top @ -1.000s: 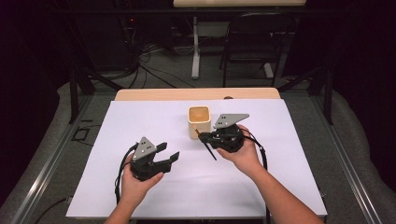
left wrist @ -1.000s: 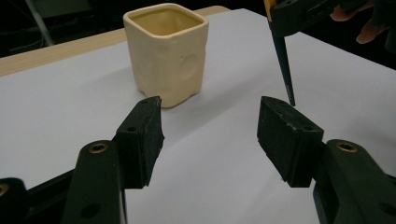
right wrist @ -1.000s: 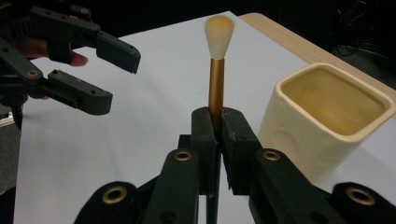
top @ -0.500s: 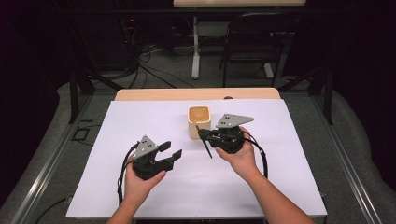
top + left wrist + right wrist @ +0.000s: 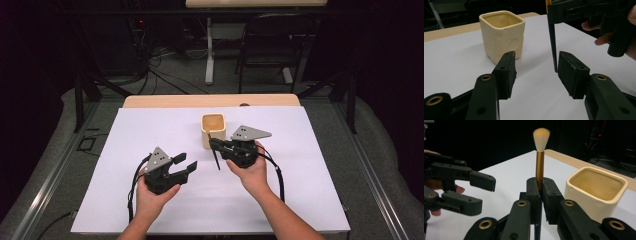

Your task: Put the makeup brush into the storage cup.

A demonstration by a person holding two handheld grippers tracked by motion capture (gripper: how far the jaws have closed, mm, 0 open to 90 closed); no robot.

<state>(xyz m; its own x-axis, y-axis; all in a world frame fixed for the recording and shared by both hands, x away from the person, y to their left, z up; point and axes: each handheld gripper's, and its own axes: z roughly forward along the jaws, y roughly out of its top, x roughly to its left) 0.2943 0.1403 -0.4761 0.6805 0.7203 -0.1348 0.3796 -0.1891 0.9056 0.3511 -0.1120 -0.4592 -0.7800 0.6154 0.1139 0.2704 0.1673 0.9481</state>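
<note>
Brush (image 5: 540, 157) held upright at centre of the right gripper view, pale bristles topmost, gold ferrule below, black handle running down between the pads. Clamped there by the right gripper (image 5: 540, 192), jaws clenched on the ferrule's lower end. In the high view, same brush (image 5: 216, 159) seen as a thin dark stick just right of centre, handle tip pointing down toward the white sheet (image 5: 310, 200); hard to tell at that size whether the tip touched the sheet. Right gripper (image 5: 216, 145) there held in the right hand (image 5: 250, 170), grey plate on top, cable trailing toward lower right.

Just above the brush in the high view, a cream square cup (image 5: 213, 130), open and upright, standing on the sheet, close to the right gripper's jaws. In the right gripper view the cup (image 5: 596, 192) sat at right of frame, beside the brush, apart from it.

Left gripper (image 5: 185, 165) lay left of centre in the high view, in the left hand (image 5: 152, 197), well apart from the cup. Jaws just been closing, yet parted, nothing pressed between them. In the left gripper view, pads (image 5: 507, 72) flanked bare sheet, brush handle (image 5: 552, 45) hanging beyond the gap, upper centre-right, cup (image 5: 502, 35) at upper left.

Wooden table edge (image 5: 165, 101) showing past the sheet, upper centre.
</note>
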